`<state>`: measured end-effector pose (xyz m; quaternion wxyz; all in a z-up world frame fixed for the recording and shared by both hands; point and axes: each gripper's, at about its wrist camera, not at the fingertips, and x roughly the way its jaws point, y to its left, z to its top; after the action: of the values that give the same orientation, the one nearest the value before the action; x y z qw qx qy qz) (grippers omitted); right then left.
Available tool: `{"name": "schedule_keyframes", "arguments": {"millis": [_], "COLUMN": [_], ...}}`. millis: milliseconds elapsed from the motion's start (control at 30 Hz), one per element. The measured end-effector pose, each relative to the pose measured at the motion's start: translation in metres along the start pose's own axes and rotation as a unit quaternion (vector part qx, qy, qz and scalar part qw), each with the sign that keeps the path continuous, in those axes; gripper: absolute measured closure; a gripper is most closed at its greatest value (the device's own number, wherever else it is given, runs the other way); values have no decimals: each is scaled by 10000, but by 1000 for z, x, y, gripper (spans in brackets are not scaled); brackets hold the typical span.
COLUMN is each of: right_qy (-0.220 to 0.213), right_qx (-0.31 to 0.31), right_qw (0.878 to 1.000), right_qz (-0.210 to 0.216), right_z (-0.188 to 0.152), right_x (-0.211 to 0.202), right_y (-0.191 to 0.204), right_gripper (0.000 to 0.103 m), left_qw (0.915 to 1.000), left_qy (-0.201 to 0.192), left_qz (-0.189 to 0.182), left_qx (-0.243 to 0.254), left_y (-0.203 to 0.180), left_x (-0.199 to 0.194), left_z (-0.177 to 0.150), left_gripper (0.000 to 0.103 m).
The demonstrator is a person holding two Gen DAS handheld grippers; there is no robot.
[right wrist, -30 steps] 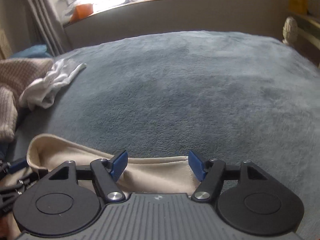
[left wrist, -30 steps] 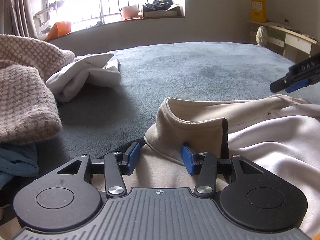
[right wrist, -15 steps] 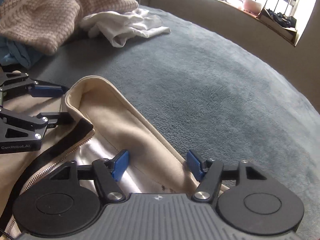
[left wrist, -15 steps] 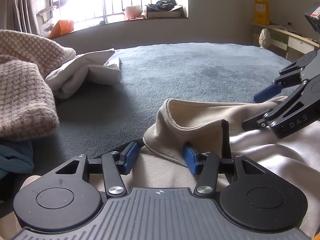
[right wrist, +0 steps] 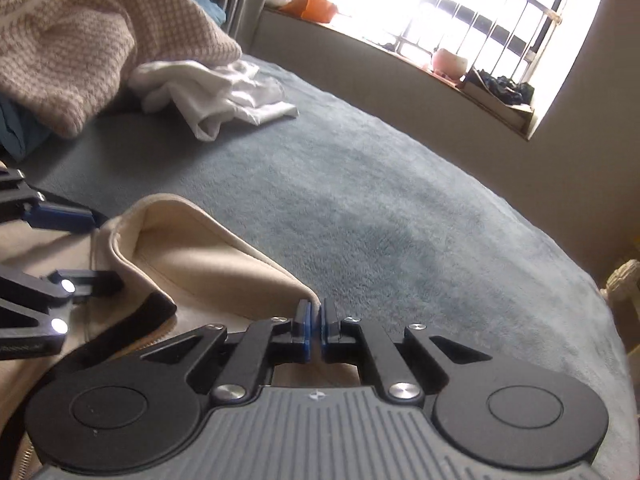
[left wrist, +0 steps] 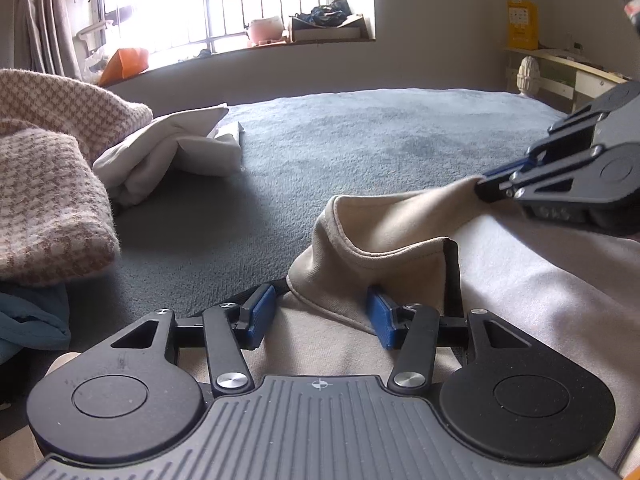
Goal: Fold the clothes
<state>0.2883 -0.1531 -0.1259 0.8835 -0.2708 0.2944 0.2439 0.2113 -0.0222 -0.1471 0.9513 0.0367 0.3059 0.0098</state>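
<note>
Beige jacket (left wrist: 500, 300) is spread on the grey bed (right wrist: 400, 208); its collar edge has just been clamped by the right gripper (right wrist: 315, 326), whose jaws were closing; the left gripper (left wrist: 320, 316) is held open astride the collar; lifting can be judged ready.

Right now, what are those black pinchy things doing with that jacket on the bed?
A person is folding clothes with a two-finger tool in each hand. The right tool has just closed and is shut on the edge of the beige zip-up jacket's collar. The left tool is open, its jaws either side of another collar fold. The jacket lies on a grey-blue blanket, with a houndstooth knit and a white garment heaped nearby.
</note>
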Motion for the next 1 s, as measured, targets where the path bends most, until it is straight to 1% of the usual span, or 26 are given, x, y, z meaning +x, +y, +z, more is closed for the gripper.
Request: {"name": "schedule_keyframes", "arguments": {"millis": [33, 67, 100, 167, 200, 233, 267, 300, 333, 400, 433, 467, 533, 567, 633, 667, 733, 800, 867, 900, 933, 967, 1000], "right_qy": [66, 69, 49, -32, -74, -117, -146, -152, -180, -260, -370, -480, -686, -751, -828, -847, -805, -774, -775, -778, -747, -681, -593], "right_qx": [69, 217, 389, 828, 1064, 1299, 1558, 1897, 2287, 3061, 3460, 3853, 4584, 4819, 5105, 5216, 5294, 5363, 5371, 5329, 5260, 5156, 5050], "right_qw": [9999, 9997, 9992, 9966, 9943, 9914, 9876, 9815, 9727, 9498, 9349, 9180, 8802, 8662, 8484, 8416, 8381, 8341, 8322, 8343, 8386, 8451, 8520], "right_qz": [-35, -36, -33, 14, 44, 73, 120, 219, 345, 592, 703, 812, 1019, 1087, 1128, 1117, 1038, 1030, 1142, 1178, 1206, 1239, 1248], "right_z": [-3, -5, -4, -4, -5, -6, -7, -11, -19, -35, -49, -63, -90, -104, -128, -139, -155, -168, -177, -179, -179, -179, -178], "right_x": [5, 6, 5, -5, -11, -17, -24, -32, -42, -65, -80, -95, -126, -140, -166, -179, -200, -219, -236, -243, -248, -252, -254], "right_y": [0, -3, -7, -21, -29, -37, -45, -56, -68, -91, -102, -112, -132, -137, -144, -146, -144, -141, -134, -128, -123, -117, -110], "right_gripper": [97, 90, 86, 66, 59, 49, 42, 39, 37, 37, 37, 37, 37, 37, 37, 37, 40, 44, 50, 52, 56, 61, 64], "left_qw": [10000, 10000, 10000, 10000, 10000, 10000, 10000, 10000, 10000, 9999, 9999, 9998, 9995, 9992, 9983, 9976, 9976, 9976, 9982, 9985, 9985, 9984, 9982], "left_qy": [3, 7, 10, 18, 20, 23, 24, 24, 25, 47, 59, 97, 227, 325, 521, 619, 693, 673, 576, 522, 496, 483, 470], "left_qz": [0, 0, -1, 7, 13, 21, 29, 37, 48, 70, 81, 80, 77, 88, 108, 119, 75, -12, -126, -184, -240, -295, -350], "left_qx": [0, -3, -6, -2, 5, 12, 20, 29, 39, 74, 92, 122, 184, 206, 251, 273, 8, -165, -84, -24, 34, 91, 149], "left_y": [0, 0, 0, 0, 0, 0, -1, -1, -1, -2, -3, -3, -2, 0, 4, 6, 17, 26, 28, 29, 27, 24, 21], "left_x": [0, 0, 0, 1, 1, 1, 1, 1, 1, 1, 1, 1, 0, -2, -6, -8, -21, -40, -56, -63, -69, -73, -78], "left_z": [0, 0, 0, 0, 0, 1, 1, 1, 1, 2, 3, 5, 12, 17, 28, 34, 42, 45, 43, 41, 37, 32, 26], "left_gripper": [52, 52, 52, 52, 52, 52, 52, 52, 52, 51, 51, 51, 51, 48, 43, 43, 43, 43, 42, 42, 42, 42, 42]}}
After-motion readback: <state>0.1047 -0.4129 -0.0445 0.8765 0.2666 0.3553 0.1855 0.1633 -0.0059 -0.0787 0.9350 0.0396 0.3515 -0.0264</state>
